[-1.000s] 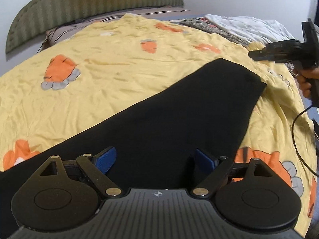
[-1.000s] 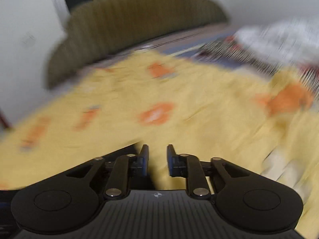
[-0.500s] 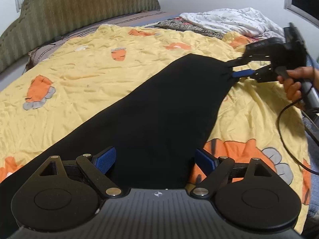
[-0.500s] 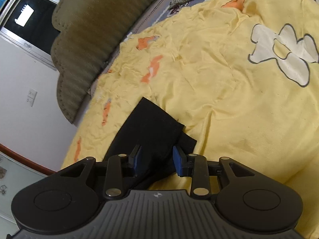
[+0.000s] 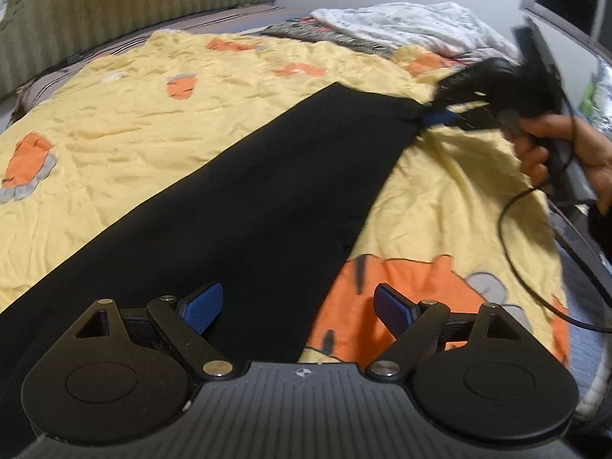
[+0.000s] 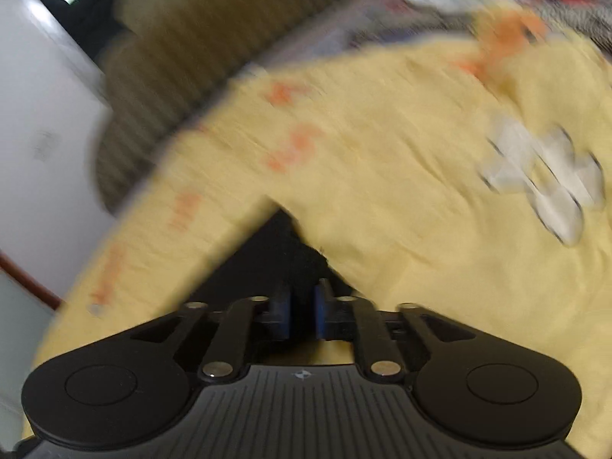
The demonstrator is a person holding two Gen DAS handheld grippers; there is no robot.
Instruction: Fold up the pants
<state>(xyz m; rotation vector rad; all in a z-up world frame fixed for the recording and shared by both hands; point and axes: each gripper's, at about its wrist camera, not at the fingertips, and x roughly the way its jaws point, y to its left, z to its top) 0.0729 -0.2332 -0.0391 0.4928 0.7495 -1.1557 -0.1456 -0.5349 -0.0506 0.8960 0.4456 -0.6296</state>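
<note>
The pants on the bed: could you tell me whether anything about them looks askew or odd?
Nothing looks damaged. The black pants lie flat but diagonally across the yellow bedspread. Their far corner is pinched in the right gripper, pulling the cloth to a point there. The left gripper is open over the near edge, holding nothing.

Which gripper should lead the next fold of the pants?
Right. The right gripper is shut on the far corner of the black pants; the left gripper hangs open above the cloth, gripping nothing.
</note>
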